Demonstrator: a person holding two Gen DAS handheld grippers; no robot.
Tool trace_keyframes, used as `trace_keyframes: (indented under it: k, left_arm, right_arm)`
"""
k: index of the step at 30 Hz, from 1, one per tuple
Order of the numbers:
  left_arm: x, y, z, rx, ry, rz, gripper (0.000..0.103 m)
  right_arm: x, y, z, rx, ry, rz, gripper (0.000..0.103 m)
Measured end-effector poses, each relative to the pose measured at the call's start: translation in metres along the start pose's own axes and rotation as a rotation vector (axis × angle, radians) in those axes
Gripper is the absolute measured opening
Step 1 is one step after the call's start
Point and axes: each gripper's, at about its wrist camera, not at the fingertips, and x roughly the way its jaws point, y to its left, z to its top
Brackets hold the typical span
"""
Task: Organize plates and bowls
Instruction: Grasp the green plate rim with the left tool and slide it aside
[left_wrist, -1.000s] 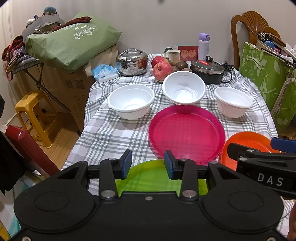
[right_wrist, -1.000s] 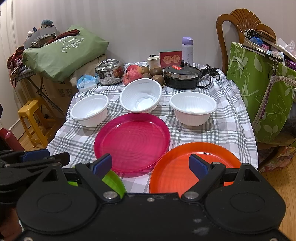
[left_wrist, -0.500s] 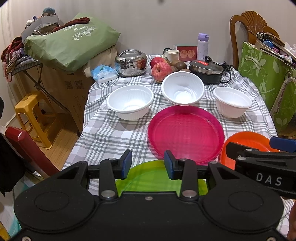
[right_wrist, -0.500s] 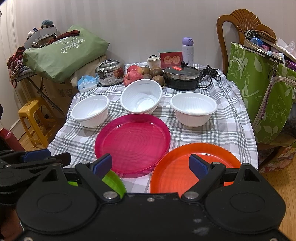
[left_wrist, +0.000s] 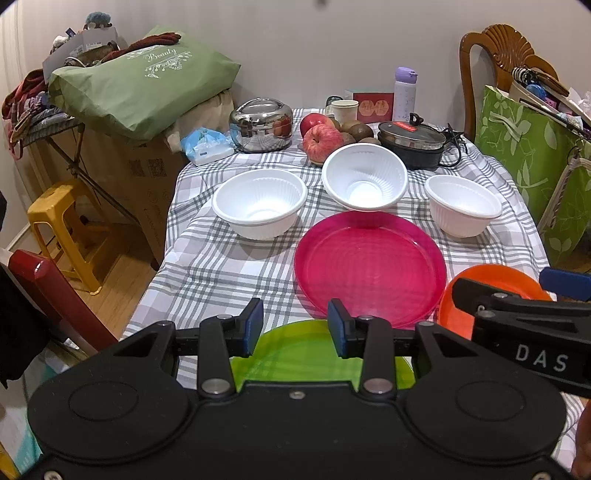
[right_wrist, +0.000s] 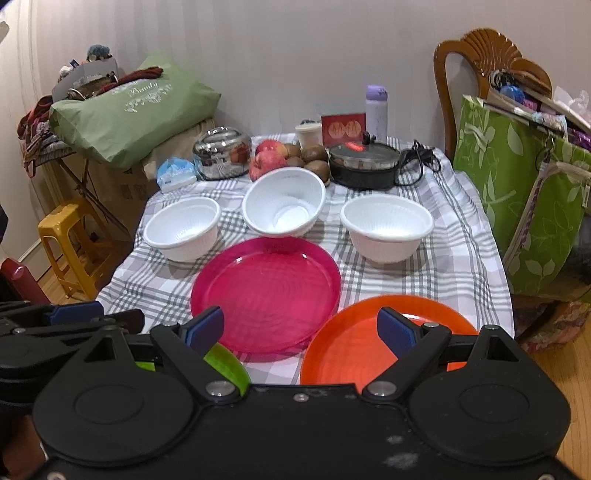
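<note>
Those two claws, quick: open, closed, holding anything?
Left claw: open, empty, over the round green plastic plate.
Right claw: open wide, empty, above the round orange plastic plate.

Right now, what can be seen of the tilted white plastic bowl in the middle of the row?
The middle white ribbed plastic bowl is round, thin-walled and empty, with a rolled rim and fine vertical ribs inside. It sits tilted toward the cameras, its near edge apparently resting on the far rim of the translucent pink plate, on the grey checked tablecloth. Apples lie just behind it. Neither gripper touches it.
</note>
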Motion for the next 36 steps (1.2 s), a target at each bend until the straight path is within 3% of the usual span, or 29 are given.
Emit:
trace_keyframes:
  k: [13,20,29,36]
  left_arm:
    - [-0.007,0.023,-0.001,-0.005,0.055,-0.035,0.046]
    - [-0.009,0.043,-0.012,-0.027,0.114,-0.045,0.046]
    - [-0.003,0.059,-0.036,-0.050,0.203,-0.039,0.046]
    - [0.003,0.070,-0.054,-0.063,0.267,-0.037,0.046]
  right_arm:
    - [-0.039,0.001,-0.004,0.043,-0.158,-0.036,0.095]
    - [-0.046,-0.003,-0.014,0.038,-0.049,0.065,0.094]
    - [-0.033,0.009,-0.048,-0.019,0.121,0.136,0.091]
    - [-0.022,0.026,-0.074,-0.067,0.245,0.182,0.068]
